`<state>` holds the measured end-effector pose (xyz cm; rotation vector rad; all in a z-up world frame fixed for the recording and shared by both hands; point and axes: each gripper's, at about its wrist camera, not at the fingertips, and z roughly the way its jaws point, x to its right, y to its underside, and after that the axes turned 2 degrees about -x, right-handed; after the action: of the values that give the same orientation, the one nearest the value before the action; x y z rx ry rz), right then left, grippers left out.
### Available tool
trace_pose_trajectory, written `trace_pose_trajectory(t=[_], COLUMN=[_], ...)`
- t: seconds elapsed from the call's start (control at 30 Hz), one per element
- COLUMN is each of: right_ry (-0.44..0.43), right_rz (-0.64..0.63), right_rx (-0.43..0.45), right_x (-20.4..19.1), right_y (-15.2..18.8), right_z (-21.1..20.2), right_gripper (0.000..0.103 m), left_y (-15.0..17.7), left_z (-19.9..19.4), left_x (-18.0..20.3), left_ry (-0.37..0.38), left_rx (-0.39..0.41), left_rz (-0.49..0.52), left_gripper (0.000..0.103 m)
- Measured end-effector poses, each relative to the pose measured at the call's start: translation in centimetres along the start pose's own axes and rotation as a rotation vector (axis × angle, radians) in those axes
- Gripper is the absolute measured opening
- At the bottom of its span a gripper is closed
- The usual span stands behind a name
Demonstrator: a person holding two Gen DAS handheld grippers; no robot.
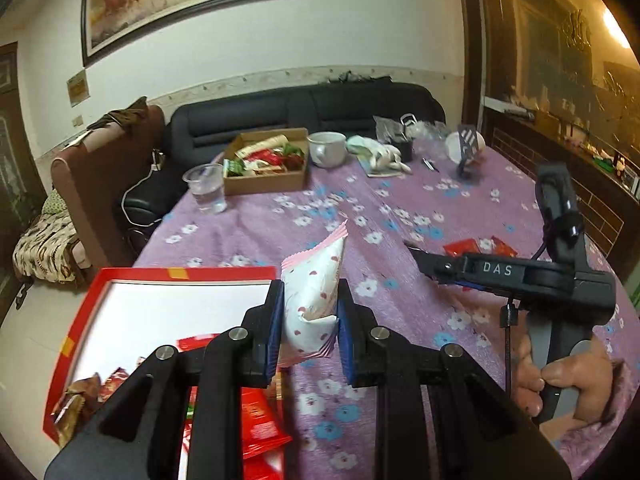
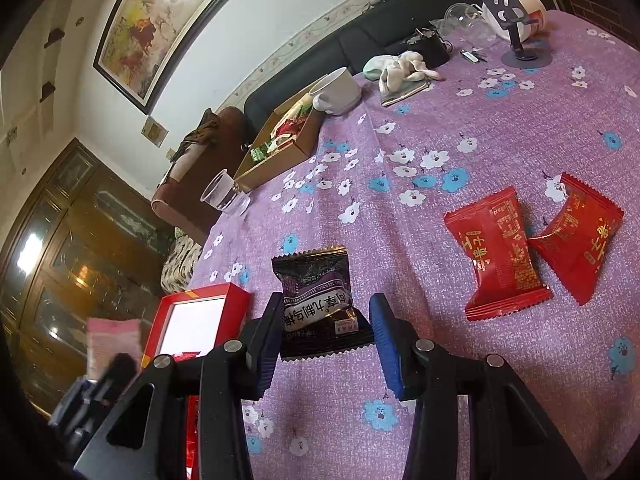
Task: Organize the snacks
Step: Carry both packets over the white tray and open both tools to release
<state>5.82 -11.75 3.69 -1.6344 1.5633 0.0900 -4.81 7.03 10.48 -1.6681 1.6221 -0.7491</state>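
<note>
My left gripper [image 1: 310,332] is shut on a white snack packet with pink edges [image 1: 316,292], held above the table beside the red box [image 1: 160,276], which holds several red and brown snack packets. My right gripper [image 2: 324,336] is open, its fingers on either side of a black snack packet [image 2: 316,300] that lies on the purple floral tablecloth [image 2: 400,208]. Two red snack packets [image 2: 496,248] lie to its right. The right gripper also shows in the left wrist view [image 1: 424,258]. The pink packet shows blurred at the left of the right wrist view [image 2: 112,340].
A cardboard box of snacks [image 1: 266,172] stands at the table's far side with a plastic cup [image 1: 206,188] beside it, a white mug [image 1: 328,148], a soft toy on a booklet [image 1: 380,156] and a phone stand [image 1: 466,152]. A dark sofa lies behind.
</note>
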Motion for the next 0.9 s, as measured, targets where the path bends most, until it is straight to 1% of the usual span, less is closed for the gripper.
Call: trace_pose_trajectory(t=[0.23, 0.43, 0.57, 0.67, 0.73, 0.77, 0.9], right_ry=[0.023, 0.046, 0.059, 0.069, 0.048, 0.036, -0.026], right_rz=[-0.037, -0.090, -0.113, -0.101, -0.090, -0.091, -0.133], right_rx=[0.030, 0.090, 0.125, 0.134, 0.137, 0.139, 0.142], right_x=[-0.3, -0.8, -1.1, -1.2, -1.7, -2.0, -4.9], right_y=[0.3, 0.6, 0.8, 1.1, 1.4, 1.6, 3.0], right_z=[0.0, -0.4, -0.8, -1.1, -1.4, -1.6, -2.0], right_gripper=[0.043, 0.043, 0.043, 0.043, 0.043, 0.043, 0.043], left_y=[0.6, 1.8, 2.6, 3.2, 3.6, 3.8, 4.5], left_z=[-1.5, -2.6, -3.2, -3.5, -3.8, -3.9, -4.3], left_x=[-2.9, -5.5, -7.1, -8.1, -8.7, -9.0, -10.3], left_ry=[-0.036, -0.062, -0.066, -0.066, -0.073, -0.075, -0.088], left_rx=[0.035, 0.056, 0.063, 0.066, 0.069, 0.070, 0.067], left_rz=[-0.039, -0.078, -0.106, -0.123, -0.127, -0.129, -0.144], left_gripper=[0.022, 0.022, 0.022, 0.021, 0.021, 0.019, 0.019])
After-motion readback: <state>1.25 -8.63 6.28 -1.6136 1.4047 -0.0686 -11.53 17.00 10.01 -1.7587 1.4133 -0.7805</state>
